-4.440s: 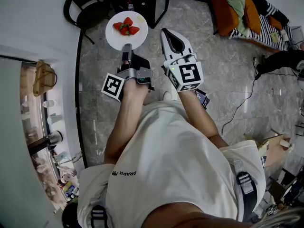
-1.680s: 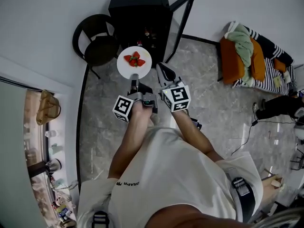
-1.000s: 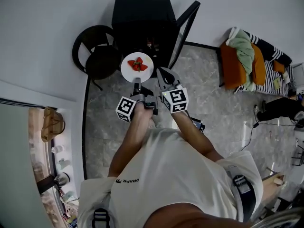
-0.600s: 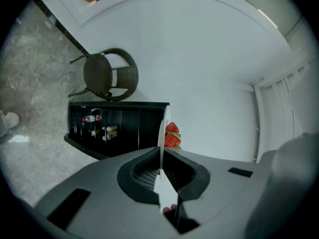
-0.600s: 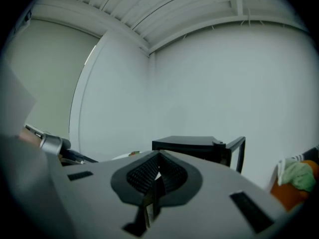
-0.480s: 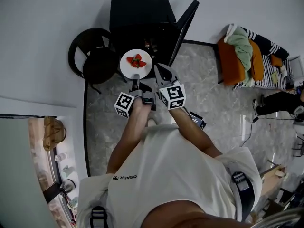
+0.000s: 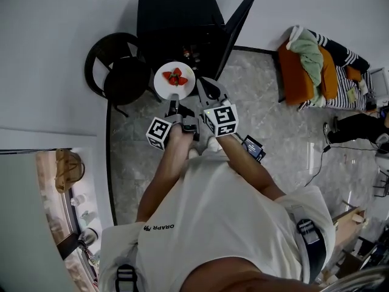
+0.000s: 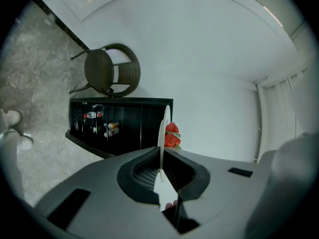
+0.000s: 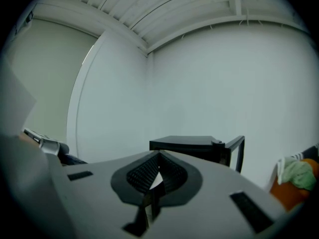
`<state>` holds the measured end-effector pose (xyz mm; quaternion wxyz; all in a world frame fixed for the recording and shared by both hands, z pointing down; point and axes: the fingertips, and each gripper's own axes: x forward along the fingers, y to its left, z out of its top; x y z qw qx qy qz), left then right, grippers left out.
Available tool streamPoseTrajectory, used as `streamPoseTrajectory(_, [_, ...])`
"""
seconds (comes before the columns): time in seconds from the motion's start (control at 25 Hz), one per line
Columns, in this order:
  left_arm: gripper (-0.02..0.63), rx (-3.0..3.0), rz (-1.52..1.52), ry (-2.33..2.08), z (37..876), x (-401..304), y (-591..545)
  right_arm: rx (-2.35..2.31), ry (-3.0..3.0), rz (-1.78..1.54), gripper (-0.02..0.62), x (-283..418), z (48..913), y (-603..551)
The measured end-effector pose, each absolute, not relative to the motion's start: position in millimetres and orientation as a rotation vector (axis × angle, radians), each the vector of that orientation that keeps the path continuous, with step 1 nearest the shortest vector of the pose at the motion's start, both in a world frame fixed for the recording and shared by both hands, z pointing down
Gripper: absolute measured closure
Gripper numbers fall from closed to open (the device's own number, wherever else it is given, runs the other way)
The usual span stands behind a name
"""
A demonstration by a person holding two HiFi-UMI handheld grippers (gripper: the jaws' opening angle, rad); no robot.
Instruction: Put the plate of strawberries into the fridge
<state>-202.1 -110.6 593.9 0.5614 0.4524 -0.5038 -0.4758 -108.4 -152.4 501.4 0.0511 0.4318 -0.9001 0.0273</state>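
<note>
A white plate [image 7: 174, 79] with a few red strawberries [image 7: 175, 76] hangs level just in front of the black fridge [image 7: 176, 11], whose door [image 7: 234, 26] stands open to the right. My left gripper [image 7: 173, 104] is shut on the plate's near rim. From the left gripper view the plate [image 8: 162, 128] appears edge-on between the jaws, strawberries [image 8: 172, 135] beyond it, and bottles show on the fridge [image 8: 119, 121] shelves. Just right of the plate my right gripper [image 7: 208, 90] is shut and holds nothing; its view faces the fridge [image 9: 192, 146].
A black round-backed chair [image 7: 118, 72] stands against the wall directly left of the fridge. An orange sofa with clothes [image 7: 310, 59] sits at the far right. A dark device [image 7: 252, 148] is at the person's right side, above the grey marble floor [image 7: 273, 120].
The person has walked up to the fridge with the plate held in the left gripper. In the last half second the view barely shifted and both grippers kept their places.
</note>
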Motion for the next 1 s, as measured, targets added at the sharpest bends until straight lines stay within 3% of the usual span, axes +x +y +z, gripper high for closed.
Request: streamPoseTrajectory(1.0, [0.594, 1.099, -1.121, -1.255, 580, -150, -171, 1.166, -2.836, 0.130, 0.583, -60, 495, -209])
